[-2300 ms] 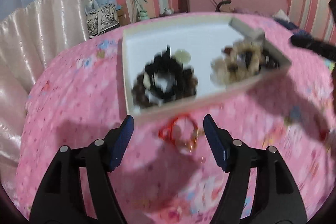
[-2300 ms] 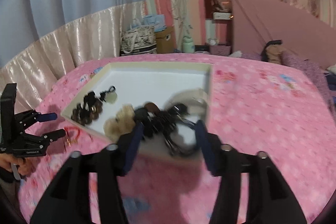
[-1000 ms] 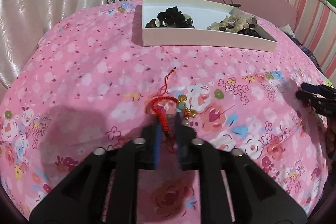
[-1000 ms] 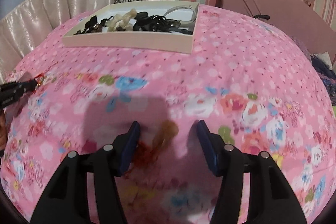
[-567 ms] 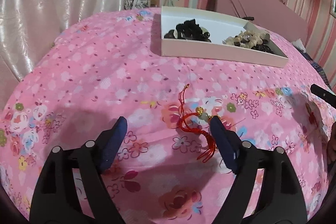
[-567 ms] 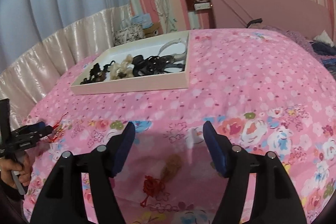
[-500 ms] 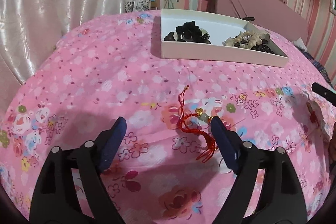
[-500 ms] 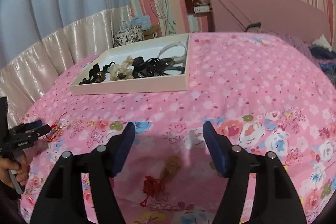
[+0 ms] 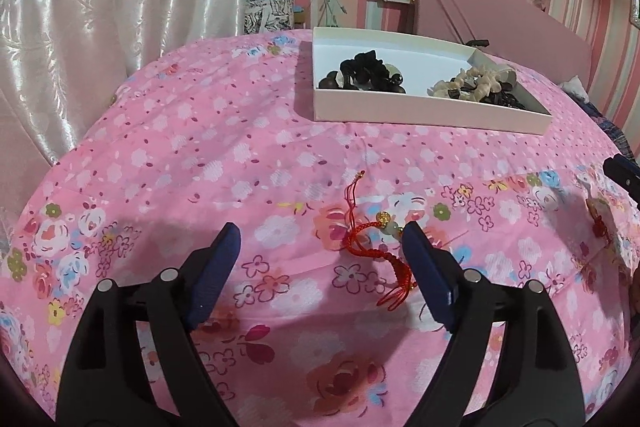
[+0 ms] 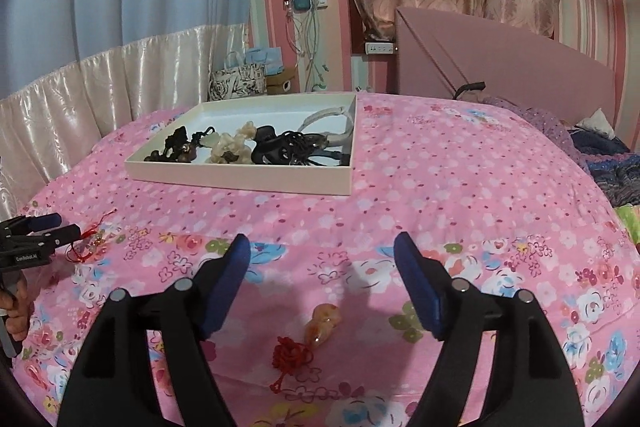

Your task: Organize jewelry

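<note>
A red cord bracelet (image 9: 374,243) with gold and green beads lies on the pink flowered bedspread, just inside the right finger of my left gripper (image 9: 320,251), which is open and touches nothing. In the right wrist view an amber gourd pendant on a red knotted cord (image 10: 308,335) lies on the spread between and below the fingers of my right gripper (image 10: 322,259); its jaws are opening and the pads are clear of it. A shallow white box (image 9: 424,113) (image 10: 240,179) further back holds dark beads, cream beads and black cords.
The left gripper (image 10: 38,231) and a hand show at the left edge of the right wrist view beside the red bracelet (image 10: 90,241). The right gripper's tip (image 9: 622,173) shows at the right edge of the left wrist view. A pink headboard and curtains stand behind.
My left gripper opened off the red bracelet, leaving it on the bedspread. My right gripper widened and lifted off the gourd pendant, which now lies lower in its view.
</note>
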Demonstrator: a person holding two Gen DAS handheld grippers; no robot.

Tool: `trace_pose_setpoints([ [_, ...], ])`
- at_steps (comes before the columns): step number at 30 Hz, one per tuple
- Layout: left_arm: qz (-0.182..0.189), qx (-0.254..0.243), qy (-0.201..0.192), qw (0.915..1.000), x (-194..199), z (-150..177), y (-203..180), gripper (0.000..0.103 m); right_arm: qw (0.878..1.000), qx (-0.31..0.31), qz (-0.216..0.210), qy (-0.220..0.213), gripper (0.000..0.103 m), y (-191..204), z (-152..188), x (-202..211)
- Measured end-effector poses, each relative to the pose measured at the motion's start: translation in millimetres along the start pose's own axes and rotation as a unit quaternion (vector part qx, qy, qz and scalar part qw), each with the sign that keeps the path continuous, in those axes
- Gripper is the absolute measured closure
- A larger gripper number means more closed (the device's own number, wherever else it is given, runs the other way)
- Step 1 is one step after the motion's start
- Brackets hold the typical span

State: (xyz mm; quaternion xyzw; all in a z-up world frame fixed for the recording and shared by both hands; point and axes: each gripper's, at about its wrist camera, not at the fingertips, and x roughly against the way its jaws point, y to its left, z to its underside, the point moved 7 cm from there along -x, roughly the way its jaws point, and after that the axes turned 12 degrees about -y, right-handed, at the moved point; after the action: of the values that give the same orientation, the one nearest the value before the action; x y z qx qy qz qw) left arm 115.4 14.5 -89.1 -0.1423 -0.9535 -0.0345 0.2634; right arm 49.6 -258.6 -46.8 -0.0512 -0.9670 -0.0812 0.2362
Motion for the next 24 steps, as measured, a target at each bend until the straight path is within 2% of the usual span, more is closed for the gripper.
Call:
trace_pose_setpoints([
  [10, -0.006, -0.007, -0.007, 0.9999, 1.7, -1.9, 0.0, 0.018, 1.000, -0.011, -0.004, -0.002, 0.024, -3.2, -0.5, 0.8],
  [24, -0.004, 0.012, -0.006, 0.9999, 3.1, -1.7, 7.3, 0.017, 1.000, -0.006, 0.000, -0.002, 0.023, -2.9, -0.2, 0.5],
])
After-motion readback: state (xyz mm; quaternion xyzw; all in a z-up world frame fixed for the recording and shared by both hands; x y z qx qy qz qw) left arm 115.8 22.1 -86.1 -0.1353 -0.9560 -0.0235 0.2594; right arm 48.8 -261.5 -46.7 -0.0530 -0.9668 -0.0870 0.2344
